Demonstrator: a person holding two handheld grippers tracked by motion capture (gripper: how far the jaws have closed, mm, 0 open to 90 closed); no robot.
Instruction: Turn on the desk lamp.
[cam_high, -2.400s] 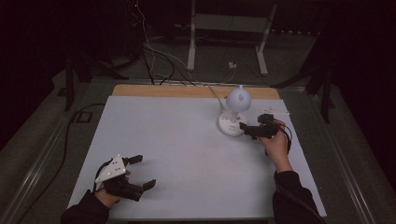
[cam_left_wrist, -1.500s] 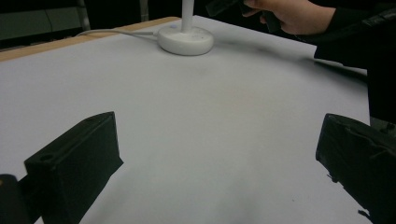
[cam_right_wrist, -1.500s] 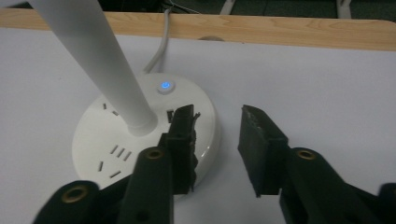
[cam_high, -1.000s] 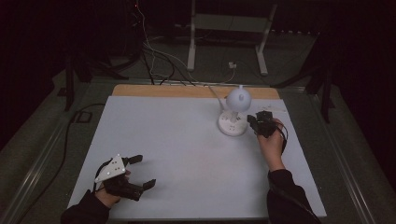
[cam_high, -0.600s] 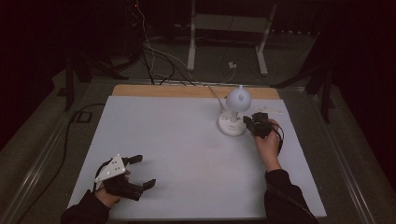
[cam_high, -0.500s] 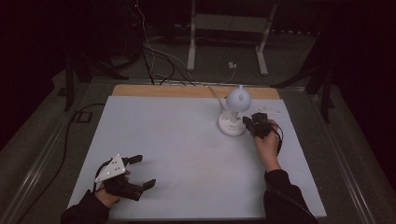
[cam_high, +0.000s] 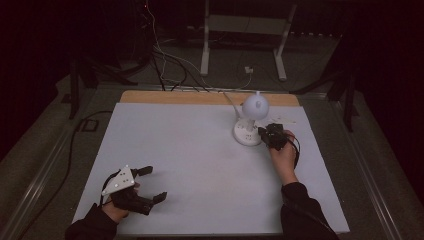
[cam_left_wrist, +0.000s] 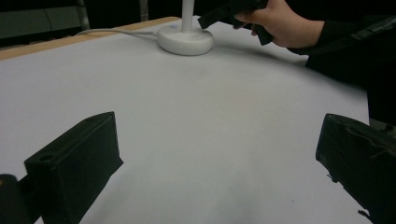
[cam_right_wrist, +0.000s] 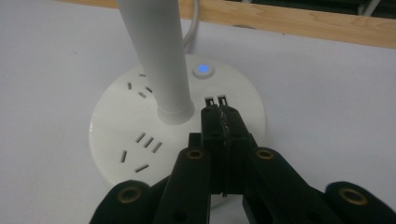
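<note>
At the near left of the white table (cam_high: 200, 150), the left gripper (cam_high: 150, 185) rests with its jaws spread wide, holding nothing. At the far right stands one white desk lamp (cam_high: 252, 117). The right gripper (cam_high: 264, 134), jaws pressed together and empty, has its tips over the lamp's round base (cam_right_wrist: 140, 144). The right gripper view reveals one lit blue button (cam_right_wrist: 203, 69) and socket slots on that base.

You see a white table cover (cam_high: 190, 150) over a wooden board (cam_high: 200, 97); far behind, cables (cam_high: 165, 65) and a metal stand (cam_high: 245, 30) on the floor
</note>
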